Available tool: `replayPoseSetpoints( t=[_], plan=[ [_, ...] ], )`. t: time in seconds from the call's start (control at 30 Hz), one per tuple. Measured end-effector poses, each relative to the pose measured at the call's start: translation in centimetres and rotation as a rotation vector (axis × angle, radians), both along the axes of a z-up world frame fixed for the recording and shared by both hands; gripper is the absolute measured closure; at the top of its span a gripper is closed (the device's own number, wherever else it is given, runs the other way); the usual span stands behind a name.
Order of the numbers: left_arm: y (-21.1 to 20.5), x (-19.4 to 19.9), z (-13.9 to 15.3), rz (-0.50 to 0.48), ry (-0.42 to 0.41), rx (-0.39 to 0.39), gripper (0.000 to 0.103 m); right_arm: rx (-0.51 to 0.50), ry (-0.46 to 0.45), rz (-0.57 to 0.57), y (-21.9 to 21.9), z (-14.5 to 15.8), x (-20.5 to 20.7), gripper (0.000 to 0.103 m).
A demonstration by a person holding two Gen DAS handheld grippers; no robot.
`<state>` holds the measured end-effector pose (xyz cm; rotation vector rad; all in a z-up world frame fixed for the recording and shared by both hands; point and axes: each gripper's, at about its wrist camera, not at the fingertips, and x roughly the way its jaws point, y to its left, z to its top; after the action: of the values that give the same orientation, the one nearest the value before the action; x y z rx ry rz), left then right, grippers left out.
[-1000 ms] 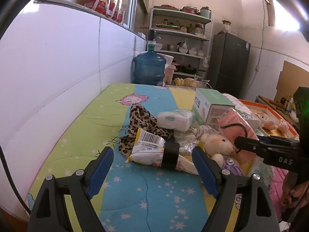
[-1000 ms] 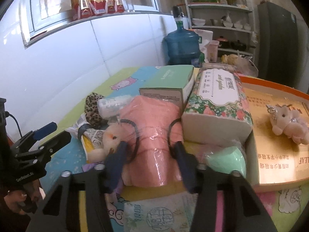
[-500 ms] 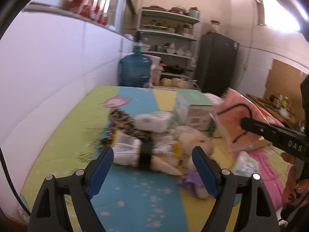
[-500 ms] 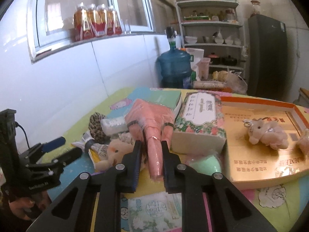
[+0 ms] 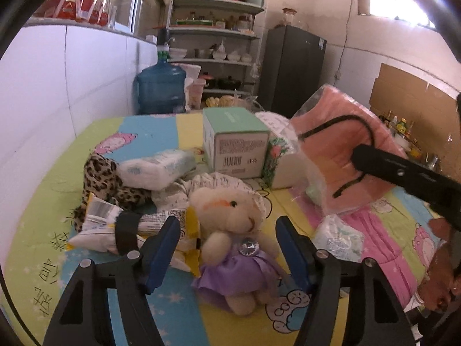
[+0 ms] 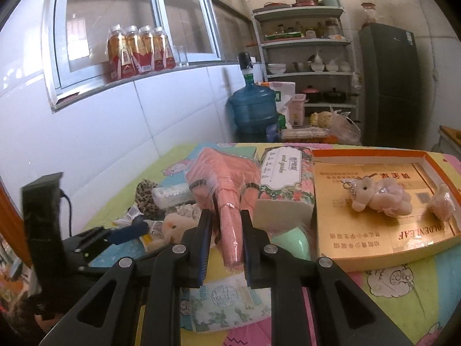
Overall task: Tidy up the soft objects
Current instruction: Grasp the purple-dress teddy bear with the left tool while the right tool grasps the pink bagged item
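Left hand-held gripper (image 5: 227, 248) is closing in, blue pads either side of the teddy (image 5: 233, 239) in a purple dress but not pressing it yet. It lies on the cartoon cloth (image 5: 184, 311) by a leopard cloth (image 5: 100, 178) and wipes pack (image 5: 155, 170); the pink pack (image 5: 343, 150) hangs off to the right.

Right hand-held gripper (image 6: 224, 242) is pinched on that pink pack (image 6: 227, 190), lifted near the tissue pack (image 6: 285, 176). Orange tray (image 6: 383, 256) holds a pink plush (image 6: 374, 199).
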<state>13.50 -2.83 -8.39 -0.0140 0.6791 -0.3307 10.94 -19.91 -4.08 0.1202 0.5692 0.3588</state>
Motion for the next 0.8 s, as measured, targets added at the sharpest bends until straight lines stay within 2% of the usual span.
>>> replayPoseSetpoints(
  t=[0.13,0.2,0.27,0.57,0.8],
  plan=[
    [-0.4,0.5,-0.2,-0.009,0.01,-0.003,0.034,0.009,0.002,-0.005,-0.4,-0.1,0.0,0.083],
    [-0.5,0.6,-0.5,-0.026,0.027,-0.018,0.043,0.014,0.005,-0.006,-0.4,-0.2,0.1,0.083],
    [-0.7,0.8,-0.8,-0.026,0.043,-0.011,0.064,0.016,0.007,-0.005,-0.5,-0.3,0.1,0.083],
    [-0.1,0.3,-0.5,-0.018,0.024,-0.045,0.064,0.025,0.013,-0.008,-0.7,-0.4,0.1,0.082],
    [0.5,-0.3,1.0,0.018,-0.012,-0.028,0.064,0.018,-0.007,-0.008,-0.5,0.1,-0.2,0.082]
  ],
)
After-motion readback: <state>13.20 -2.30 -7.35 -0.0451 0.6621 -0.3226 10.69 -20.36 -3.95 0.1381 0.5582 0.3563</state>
